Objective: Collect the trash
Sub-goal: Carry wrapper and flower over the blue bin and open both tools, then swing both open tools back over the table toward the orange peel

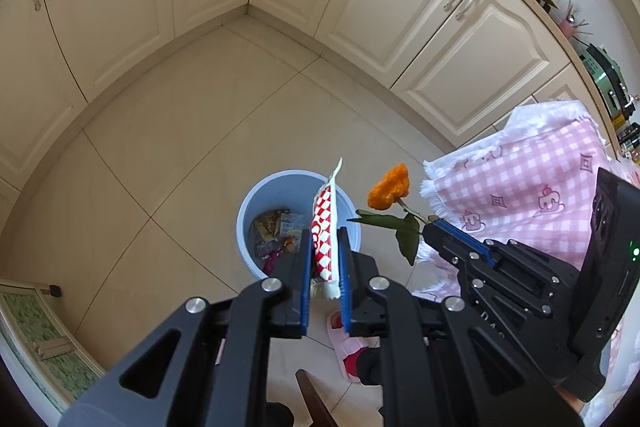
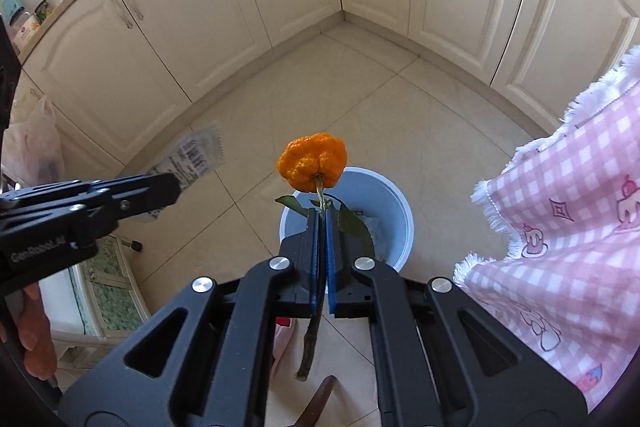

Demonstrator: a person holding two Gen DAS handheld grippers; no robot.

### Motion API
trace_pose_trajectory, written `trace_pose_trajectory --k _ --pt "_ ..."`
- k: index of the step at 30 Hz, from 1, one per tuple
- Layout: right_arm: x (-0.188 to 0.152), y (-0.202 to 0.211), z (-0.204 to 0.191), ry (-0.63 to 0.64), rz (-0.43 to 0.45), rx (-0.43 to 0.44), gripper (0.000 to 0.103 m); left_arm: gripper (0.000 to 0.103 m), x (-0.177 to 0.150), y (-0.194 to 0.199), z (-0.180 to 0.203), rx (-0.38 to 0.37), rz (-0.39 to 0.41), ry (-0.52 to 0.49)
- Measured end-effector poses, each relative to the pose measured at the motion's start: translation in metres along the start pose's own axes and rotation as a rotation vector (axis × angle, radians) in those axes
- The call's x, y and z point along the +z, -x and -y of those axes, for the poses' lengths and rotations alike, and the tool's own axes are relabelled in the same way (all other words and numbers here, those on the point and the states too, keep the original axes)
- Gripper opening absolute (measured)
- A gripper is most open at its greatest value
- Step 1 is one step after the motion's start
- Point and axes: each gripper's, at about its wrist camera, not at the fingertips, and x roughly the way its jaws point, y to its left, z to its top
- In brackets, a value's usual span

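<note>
Wrapper [image 1: 325, 227], print unreadable | left gripper [image 1: 325, 247] | "GenRobot.AI", seemingly

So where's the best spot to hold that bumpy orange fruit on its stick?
Grip the thin woody stem below the green leaves, pads closing from its two sides, as the right gripper does. The bumpy orange fruit is round, wide and squashable; the stem is narrow and stiff.
</note>
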Motion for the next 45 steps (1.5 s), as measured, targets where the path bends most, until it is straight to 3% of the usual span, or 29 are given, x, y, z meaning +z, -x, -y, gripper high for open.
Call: trace_pose_trajectory --k 10,13,19,21,30,39,40,41,43,45 --pt "0.019 -0.028 0.006 -0.015 -0.002 -0.028 0.006 0.011 0.010 -0.017 -0.018 0.005 -0.021 0.045" --pt "0.019 -0.028 0.010 -0.034 0.002 -0.031 0.025 0.011 0.011 -0.020 -0.017 0.006 -0.026 0.041" --pt "0.011 -0.014 0.021 -0.048 0.016 -0.068 0.033 0.011 0.009 -0.030 -0.012 -0.001 -0.048 0.033" --pt "0.008 -0.004 0.023 -0.057 0.037 -0.071 0.045 0.011 0.008 -0.034 -0.008 -0.005 -0.059 0.024" --pt "0.002 0.028 0.038 -0.076 0.107 -0.124 0.046 0.011 0.013 -0.053 0.018 -0.027 -0.101 -0.014" --pt "-0.002 0.068 0.053 -0.116 0.246 -0.140 0.047 0.012 0.036 -0.053 0.052 -0.063 -0.076 -0.052" --pt "-0.004 0.075 0.053 -0.118 0.270 -0.147 0.048 0.017 0.038 -0.052 0.055 -0.067 -0.068 -0.051" --pt "-0.004 0.080 0.053 -0.117 0.285 -0.152 0.049 0.031 0.039 -0.051 0.056 -0.071 -0.061 -0.047" --pt "-0.003 0.087 0.051 -0.115 0.305 -0.161 0.049 0.048 0.041 -0.044 0.059 -0.068 -0.030 -0.025" --pt "-0.005 0.093 0.052 -0.116 0.314 -0.162 0.049 0.050 0.041 -0.036 0.061 -0.083 -0.012 -0.015"
